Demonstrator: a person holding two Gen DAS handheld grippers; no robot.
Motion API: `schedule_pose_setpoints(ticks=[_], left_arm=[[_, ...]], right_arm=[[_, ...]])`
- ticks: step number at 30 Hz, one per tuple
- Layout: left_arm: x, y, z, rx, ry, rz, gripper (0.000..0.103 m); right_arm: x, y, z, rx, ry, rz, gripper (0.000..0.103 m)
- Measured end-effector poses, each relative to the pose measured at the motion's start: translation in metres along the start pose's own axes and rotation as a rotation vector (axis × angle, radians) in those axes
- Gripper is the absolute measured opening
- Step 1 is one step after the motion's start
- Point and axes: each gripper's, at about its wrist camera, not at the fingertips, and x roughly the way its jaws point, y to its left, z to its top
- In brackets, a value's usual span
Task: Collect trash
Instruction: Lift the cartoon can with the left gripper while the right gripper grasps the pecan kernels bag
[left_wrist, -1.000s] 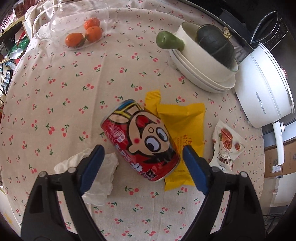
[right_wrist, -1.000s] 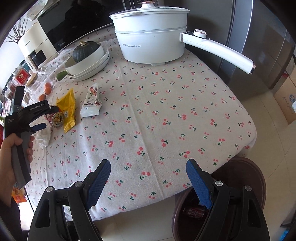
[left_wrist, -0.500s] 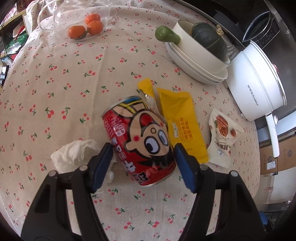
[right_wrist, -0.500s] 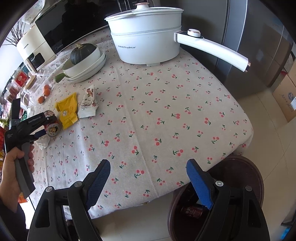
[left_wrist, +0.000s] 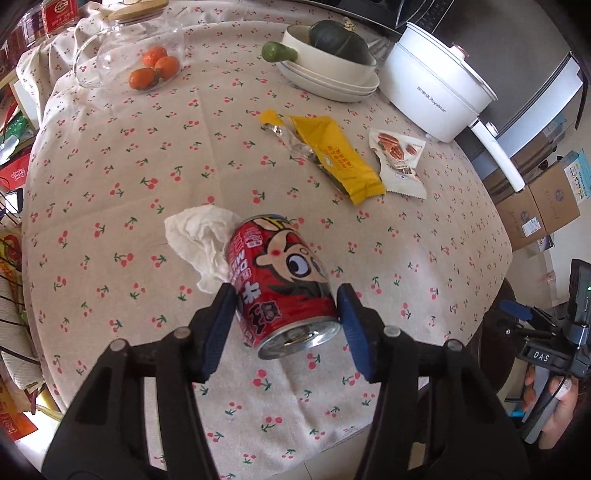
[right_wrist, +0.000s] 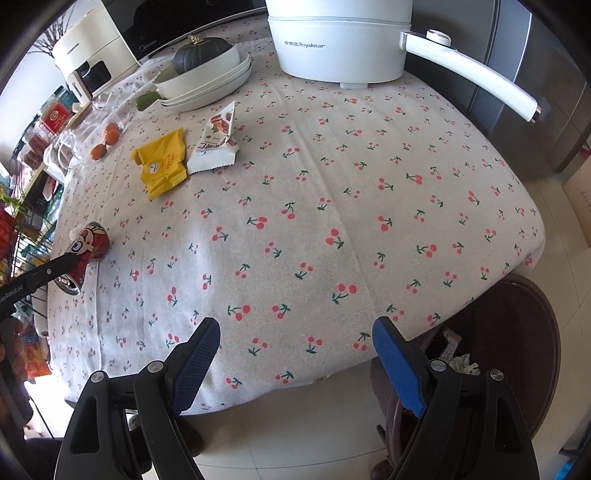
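My left gripper (left_wrist: 286, 321) is shut on a red cartoon drink can (left_wrist: 284, 280), held above the cherry-print tablecloth; the can also shows in the right wrist view (right_wrist: 86, 251). A crumpled white tissue (left_wrist: 199, 240) lies just behind the can. A yellow wrapper (left_wrist: 332, 155) (right_wrist: 162, 162) and a white nut snack packet (left_wrist: 400, 158) (right_wrist: 216, 142) lie mid-table. My right gripper (right_wrist: 295, 354) is open and empty, over the table's front edge. A dark brown trash bin (right_wrist: 509, 332) with trash inside stands on the floor below right.
A white electric pot (right_wrist: 340, 40) with a long handle (right_wrist: 476, 77) stands at the back. Stacked white bowls hold a dark squash (right_wrist: 199, 55). A glass jug (left_wrist: 125, 55) and oranges (left_wrist: 155, 68) sit at the far left. Cardboard boxes (left_wrist: 543, 206) stand beyond the table.
My left gripper closed on the can, lifted it off the yellow wrapper and carried it toward the near table edge. My right gripper moved closer over the table.
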Motion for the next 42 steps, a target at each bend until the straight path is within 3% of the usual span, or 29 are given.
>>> schedule_pose_setpoints(ticks=[5,11,20,24,32,38,42], left_arm=[[-0.012,0.019,-0.007,0.014,-0.020,-0.013,0.054],[0.006,0.034,-0.019,0.029,0.096,0.005,0.054],[0.021,0.041,-0.017,-0.015,0.131,-0.043,0.061],[0.019,0.043,-0.012,-0.029,0.102,-0.052,0.060],[-0.023,0.045,0.002,-0.054,-0.038,-0.090,0.057],[-0.028,0.047,0.002,-0.064,-0.055,-0.084,0.056],[-0.022,0.056,0.001,-0.089,-0.037,-0.070,0.055]], right_arm=[[0.012,0.012,0.005,0.019,0.016,0.010,0.086],[0.027,0.029,0.038,0.083,-0.031,0.025,0.086],[0.050,0.042,0.062,0.109,-0.042,0.023,0.086],[0.051,0.045,0.075,0.106,-0.075,0.031,0.086],[0.061,0.064,0.116,0.088,-0.157,0.055,0.086],[0.082,0.079,0.136,0.086,-0.178,0.046,0.086],[0.097,0.089,0.145,0.067,-0.173,-0.009,0.086]])
